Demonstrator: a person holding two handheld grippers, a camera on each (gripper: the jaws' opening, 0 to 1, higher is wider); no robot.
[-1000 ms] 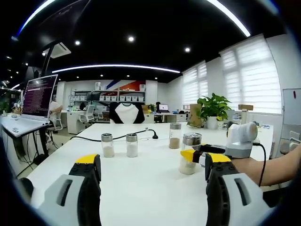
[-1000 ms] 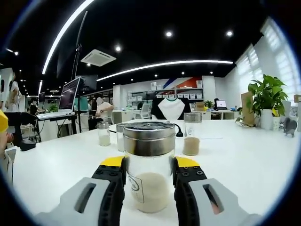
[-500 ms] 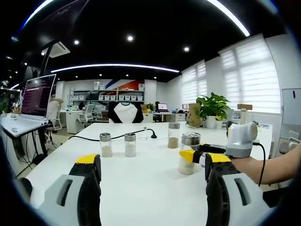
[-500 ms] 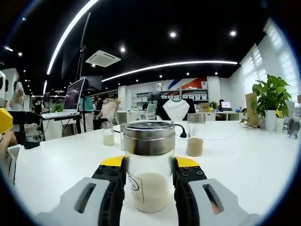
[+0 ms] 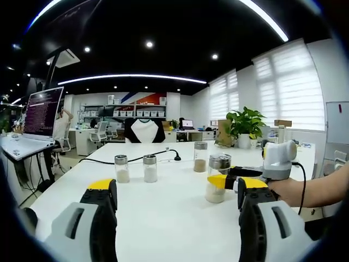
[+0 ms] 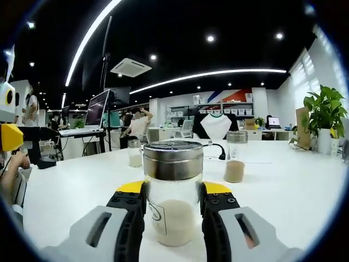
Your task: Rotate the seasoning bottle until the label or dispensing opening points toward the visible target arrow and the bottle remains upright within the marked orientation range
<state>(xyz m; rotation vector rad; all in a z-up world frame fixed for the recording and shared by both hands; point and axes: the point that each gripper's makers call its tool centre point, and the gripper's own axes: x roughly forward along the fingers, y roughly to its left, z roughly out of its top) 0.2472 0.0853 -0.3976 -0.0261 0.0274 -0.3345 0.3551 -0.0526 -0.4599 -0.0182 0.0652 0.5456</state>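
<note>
Background is sliding right across the right gripper view while the seasoning bottle (image 6: 173, 192) is staying locked between the jaws, so the right gripper (image 6: 173, 203) is turning the bottle on the spot. Label corner is showing at the lower left of the glass, not yet facing the camera squarely. In the left gripper view the bottle (image 5: 217, 178) is standing upright on the white table (image 5: 163, 218), with the right gripper (image 5: 229, 181) clamped on it from the right and a hand behind it. Left gripper (image 5: 174, 191) is hovering with jaws wide, holding nothing, well apart from the bottle. Three other shakers (image 5: 150, 168) are sitting further back, untouched. No target arrow is visible, so I can't tell how much turn is left; my guess is rotation is partway.
</note>
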